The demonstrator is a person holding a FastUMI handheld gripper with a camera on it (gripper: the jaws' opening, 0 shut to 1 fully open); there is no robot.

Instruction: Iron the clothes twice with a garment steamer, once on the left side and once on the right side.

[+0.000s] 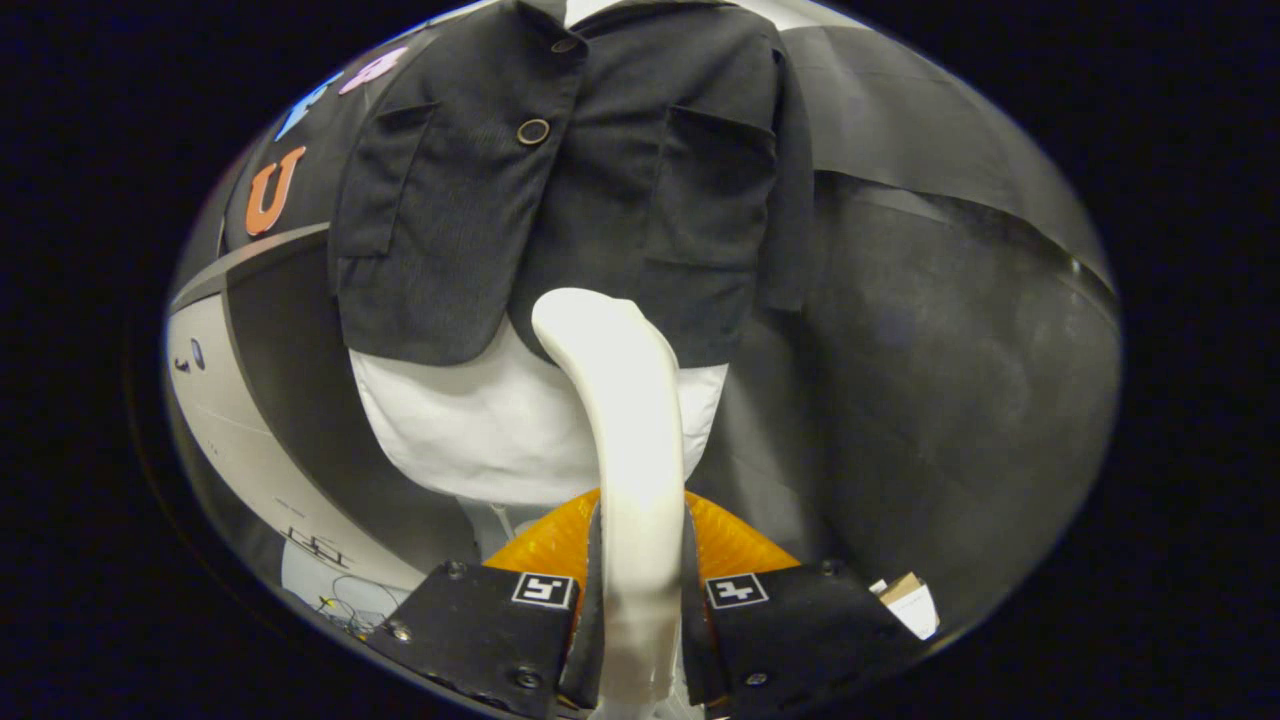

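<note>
Nearest us, the gripper is clamped on the steamer, both fingers pressing its white handle. The steamer's head sits just ahead, at the bottom hem of the dark jacket, which hangs on a white dummy w/ a button near the middle. We judge we're at the start of a pass, approx. centre-right panel. Next move: sweep up along one side, keeping the head near the cloth. Open room to the right, by the dark wall; the left is tighter.
</note>
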